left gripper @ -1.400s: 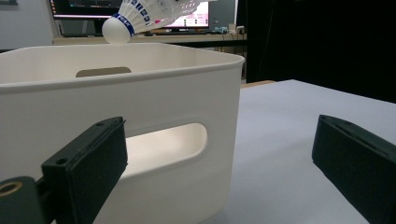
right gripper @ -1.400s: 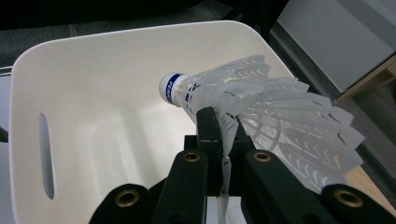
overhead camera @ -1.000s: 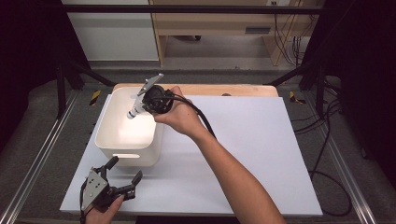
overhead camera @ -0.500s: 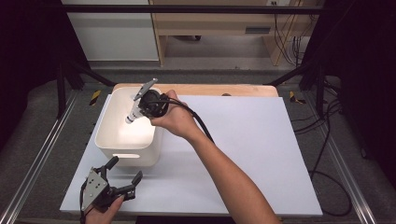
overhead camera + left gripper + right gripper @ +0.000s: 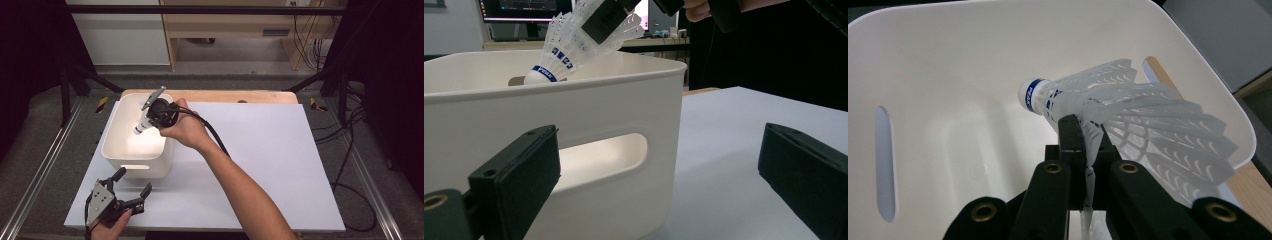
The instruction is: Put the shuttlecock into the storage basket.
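right gripper [image 5: 150, 114]: upper left of the high view, over the bin, jaws pinched tight on the shuttlecock's plastic skirt, one side wall squeezed flat between the pads
shuttlecock [image 5: 1108, 115]: held in the air above the bin's opening, not touching it; in the left gripper view it sits top left, above the rim
shuttlecock axis: long axis slanted, cork nose down and toward lower left in the high view, skirt up toward the gripper
why held so: likely gripped by the skirt edge since the cork is too small and round; nose-down should let it drop cork first into the bin
bin [image 5: 116, 159]: white, handle slot, left part of the mat; inside looks empty
left gripper [image 5: 131, 192]: bottom left, jaws wide apart, nothing between them, parked near the bin's front wall
mat [image 5: 280, 165]: white sheet under everything
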`<state>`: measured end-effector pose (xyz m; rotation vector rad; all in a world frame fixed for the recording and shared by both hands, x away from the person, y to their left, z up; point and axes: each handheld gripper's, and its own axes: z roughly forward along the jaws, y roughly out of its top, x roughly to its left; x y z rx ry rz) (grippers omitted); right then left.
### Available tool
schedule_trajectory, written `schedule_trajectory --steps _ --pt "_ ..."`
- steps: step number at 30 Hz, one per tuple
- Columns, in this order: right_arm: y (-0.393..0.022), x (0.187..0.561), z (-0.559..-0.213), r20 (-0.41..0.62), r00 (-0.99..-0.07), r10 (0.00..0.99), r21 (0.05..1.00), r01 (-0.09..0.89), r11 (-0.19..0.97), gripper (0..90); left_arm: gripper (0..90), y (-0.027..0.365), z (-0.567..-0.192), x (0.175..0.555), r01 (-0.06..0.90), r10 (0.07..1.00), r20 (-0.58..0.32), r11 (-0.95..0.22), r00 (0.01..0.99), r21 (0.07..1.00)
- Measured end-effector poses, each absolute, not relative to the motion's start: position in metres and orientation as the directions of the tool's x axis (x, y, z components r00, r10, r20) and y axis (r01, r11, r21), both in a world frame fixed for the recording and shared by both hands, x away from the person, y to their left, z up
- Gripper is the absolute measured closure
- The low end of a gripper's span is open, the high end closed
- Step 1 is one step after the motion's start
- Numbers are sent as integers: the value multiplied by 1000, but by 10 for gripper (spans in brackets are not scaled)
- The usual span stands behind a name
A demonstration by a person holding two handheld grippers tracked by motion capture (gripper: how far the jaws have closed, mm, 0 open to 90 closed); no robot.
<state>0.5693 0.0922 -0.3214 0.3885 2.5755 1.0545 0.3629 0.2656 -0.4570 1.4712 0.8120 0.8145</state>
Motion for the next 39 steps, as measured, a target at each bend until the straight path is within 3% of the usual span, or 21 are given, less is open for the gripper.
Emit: schedule_trajectory --steps 39 --pt "105 576 -348 -165 -920 356 701 145 699 891 35 265 -457 362 22 859 38 -57 511 998"
